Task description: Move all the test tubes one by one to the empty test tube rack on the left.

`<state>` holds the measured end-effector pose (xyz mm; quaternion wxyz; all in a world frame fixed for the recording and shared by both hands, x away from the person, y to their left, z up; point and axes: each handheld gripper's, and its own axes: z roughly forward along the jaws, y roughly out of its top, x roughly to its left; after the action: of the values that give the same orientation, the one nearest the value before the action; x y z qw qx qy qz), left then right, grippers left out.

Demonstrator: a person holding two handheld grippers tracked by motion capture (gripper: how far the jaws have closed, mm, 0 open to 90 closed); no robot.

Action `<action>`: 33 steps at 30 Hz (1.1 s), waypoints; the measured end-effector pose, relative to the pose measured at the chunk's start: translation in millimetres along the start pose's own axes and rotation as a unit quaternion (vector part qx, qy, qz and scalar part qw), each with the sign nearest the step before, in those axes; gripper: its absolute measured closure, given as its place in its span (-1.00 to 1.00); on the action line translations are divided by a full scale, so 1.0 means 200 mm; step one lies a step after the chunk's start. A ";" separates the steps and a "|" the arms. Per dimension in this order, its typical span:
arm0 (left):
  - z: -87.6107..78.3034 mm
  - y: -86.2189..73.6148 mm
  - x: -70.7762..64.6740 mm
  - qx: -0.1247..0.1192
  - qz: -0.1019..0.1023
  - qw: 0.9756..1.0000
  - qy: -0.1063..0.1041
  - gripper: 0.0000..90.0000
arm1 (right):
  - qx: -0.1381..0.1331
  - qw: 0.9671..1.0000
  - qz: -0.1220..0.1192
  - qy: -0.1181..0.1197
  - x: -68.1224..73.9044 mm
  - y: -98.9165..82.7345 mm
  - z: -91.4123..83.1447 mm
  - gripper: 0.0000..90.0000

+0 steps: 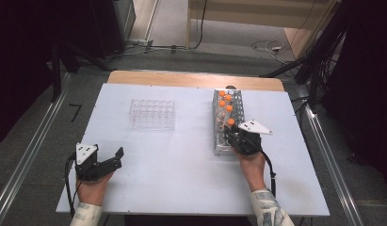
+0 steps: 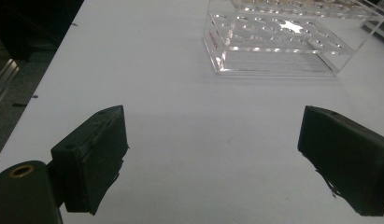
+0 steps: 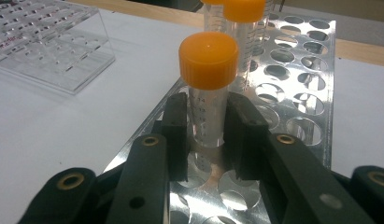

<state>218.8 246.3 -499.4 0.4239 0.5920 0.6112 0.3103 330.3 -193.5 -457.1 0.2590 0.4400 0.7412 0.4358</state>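
Two pads of my right hand-held gripper (image 3: 206,135) are clamped on the clear body of the nearest orange-capped tube (image 3: 208,88), just below its cap, while it stands upright in a hole at the near end of the metal rack (image 3: 316,88) on the bench (image 1: 181,160); I judge the step is lifting it out, so I should pull straight up along the tube's axis to keep it from binding in the hole. My left hand-held gripper (image 2: 213,158) rests spread wide over bare bench; farther off sit the other capped tubes (image 1: 227,101) and the empty clear rack (image 1: 152,114), the likely destination.
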 end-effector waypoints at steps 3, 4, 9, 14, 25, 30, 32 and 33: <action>0.00 0.00 -0.01 -0.002 0.002 1.000 0.001 -0.81 | -0.001 1.000 0.000 -0.001 -0.01 0.01 0.00 0.58; 0.00 0.00 -0.01 0.000 0.002 1.000 0.000 -0.81 | -0.001 1.000 0.001 -0.001 -0.01 0.01 -0.01 0.58; 0.00 0.01 -0.02 -0.004 0.008 1.000 0.002 -0.81 | -0.009 1.000 0.000 -0.003 -0.01 0.03 -0.03 0.59; 0.00 0.01 -0.04 -0.005 0.016 1.000 0.018 -0.81 | -0.015 1.000 -0.004 -0.003 -0.01 0.07 -0.05 0.59; 0.02 0.03 -0.05 0.005 0.012 1.000 0.003 -0.79 | -0.039 0.999 -0.005 -0.002 -0.02 0.15 -0.14 0.60; 0.03 0.04 -0.07 0.005 0.018 1.000 0.000 -0.79 | -0.051 0.999 -0.005 0.004 -0.01 0.19 -0.19 0.60; 0.03 0.05 -0.08 0.004 0.019 1.000 -0.007 -0.79 | -0.054 0.998 -0.006 0.009 0.00 0.20 -0.21 0.60; 0.03 0.05 -0.08 0.004 0.019 1.000 -0.007 -0.79 | -0.055 0.998 -0.008 0.012 0.01 0.20 -0.21 0.60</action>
<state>228.6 230.0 -490.9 0.4200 0.6074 0.5978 0.3119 314.2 -199.8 -401.3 0.2777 0.4136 0.7226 0.4793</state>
